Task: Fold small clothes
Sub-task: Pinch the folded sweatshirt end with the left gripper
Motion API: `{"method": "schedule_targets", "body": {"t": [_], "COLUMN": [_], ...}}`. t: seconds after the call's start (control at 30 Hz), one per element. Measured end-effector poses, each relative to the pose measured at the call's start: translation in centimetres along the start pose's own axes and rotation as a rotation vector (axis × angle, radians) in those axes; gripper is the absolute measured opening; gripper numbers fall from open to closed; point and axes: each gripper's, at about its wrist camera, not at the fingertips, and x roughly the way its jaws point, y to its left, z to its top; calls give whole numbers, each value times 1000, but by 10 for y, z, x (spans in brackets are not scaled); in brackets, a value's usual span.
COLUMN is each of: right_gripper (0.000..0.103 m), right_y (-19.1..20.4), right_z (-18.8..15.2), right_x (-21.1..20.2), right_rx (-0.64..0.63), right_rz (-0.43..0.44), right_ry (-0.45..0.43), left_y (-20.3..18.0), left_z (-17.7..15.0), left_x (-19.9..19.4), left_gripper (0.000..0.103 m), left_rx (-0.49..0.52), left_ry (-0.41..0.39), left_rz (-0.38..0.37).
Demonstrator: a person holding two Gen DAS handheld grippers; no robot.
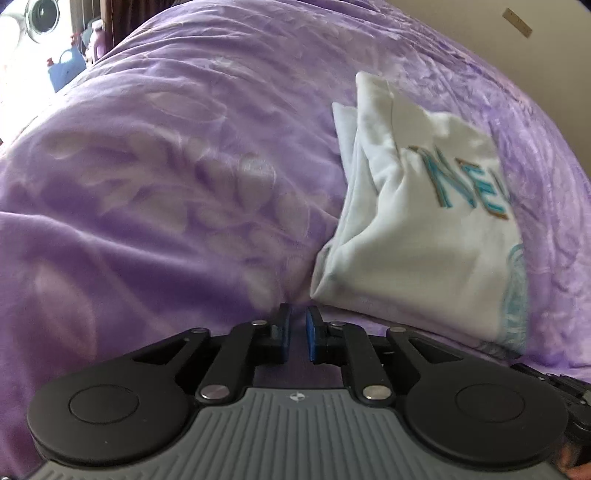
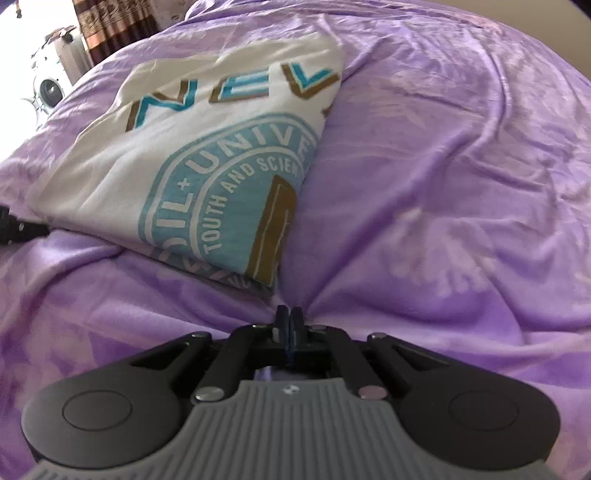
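Note:
A white T-shirt [image 1: 417,229] with teal and gold lettering lies folded on a purple bedspread [image 1: 166,184]. In the left wrist view it is to the right of my left gripper [image 1: 297,317], whose jaws stand a narrow gap apart and hold nothing; the tips rest near the shirt's near left corner. In the right wrist view the shirt [image 2: 207,158] lies ahead and to the left. My right gripper [image 2: 290,314] is shut with nothing visible between the pads, its tips pressed into the bedspread [image 2: 443,184] just below the shirt's near corner.
The bedspread is wrinkled and covers the whole bed. A washing machine [image 2: 48,88] and a curtain [image 2: 110,26] stand beyond the far left edge. A blue container [image 1: 66,70] sits off the bed at the far left. A beige wall [image 1: 535,48] is at the right.

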Motion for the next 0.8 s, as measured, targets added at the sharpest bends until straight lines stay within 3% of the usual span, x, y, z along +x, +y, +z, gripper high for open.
{"method": "schedule_targets", "body": {"t": [0.03,0.13,0.3,0.43,0.47,0.53,0.63,0.8], "right_gripper": [0,25,29,45,45,45,46,49], "right_y": [-2,-9,-24,-35,-36,-35,-39,-53], "right_z": [1,10,36,69,79,95,120,145], "right_x": [-5,-19,-44,-49,-47,-42,-27,1], "right_rx": [7,26,78,111,110,106,122,172], "right_rz": [-8,-50,-57,-10,-7,-2,13,48], "right_ry": [-10,-53,-157,-221,-231,-243,-252,-279], "left_y": [0,-1,-8,-28,-32,-39,-50,-57], "left_z": [2,9,33,60,66,84,114,167], "left_x": [-7,-30,-51,-47,-45,-37,-20,25], "left_gripper": [16,23,33,43,50,51,52,58], "left_rx": [2,25,13,33,26,27,52,84], "left_ry": [-8,-54,-158,-207,-222,-247,-281,-243], "left_rz": [-10,-41,-118,-191,-219,-253,-247,-299]}}
